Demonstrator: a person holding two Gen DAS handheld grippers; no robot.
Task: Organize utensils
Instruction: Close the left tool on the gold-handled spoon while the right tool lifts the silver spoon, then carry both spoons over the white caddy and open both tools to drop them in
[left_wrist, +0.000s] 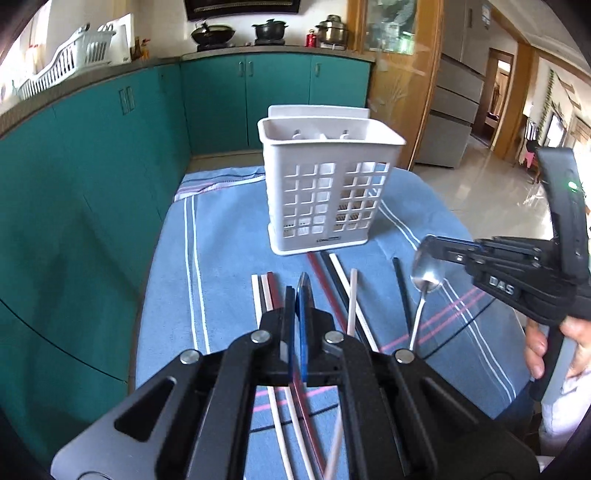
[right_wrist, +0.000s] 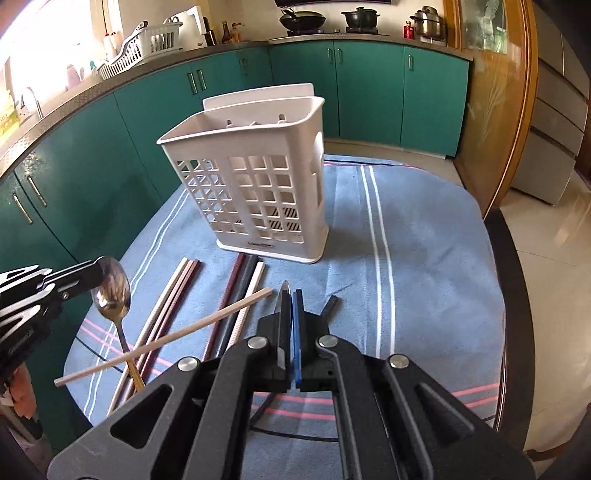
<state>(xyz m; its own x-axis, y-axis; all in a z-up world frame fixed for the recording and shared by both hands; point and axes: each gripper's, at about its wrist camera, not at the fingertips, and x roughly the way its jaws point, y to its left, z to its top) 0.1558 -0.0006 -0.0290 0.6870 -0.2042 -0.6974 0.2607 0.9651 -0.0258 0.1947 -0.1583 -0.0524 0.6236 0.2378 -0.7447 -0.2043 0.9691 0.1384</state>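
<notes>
At far centre, holder: the white slotted utensil holder (left_wrist: 325, 192) stands upright on the blue striped cloth (left_wrist: 229, 240), apart from both grippers.
Near centre, chopsticks: several chopsticks (right_wrist: 236, 295) lie loose on the cloth just before the holder; one pale stick lies askew across the rest.
Left gripper (left_wrist: 297, 295): jaws fully closed, pinching the bowl of the left spoon (right_wrist: 110, 288); bowl up, handle hanging down.
Right gripper (right_wrist: 291, 299): jaws fully closed, pinching the bowl of the right spoon (left_wrist: 426, 269); bowl up, handle hanging down.
Handle tips: whether they clear the cloth cannot be told.
Step in hand: judged to be the lift and carry of both spoons toward the holder.
Next move: bring each spoon over the open top, handle pointing down into a compartment, then release.
Caution: the left spoon's handle crosses the askew stick and may drag it.
</notes>
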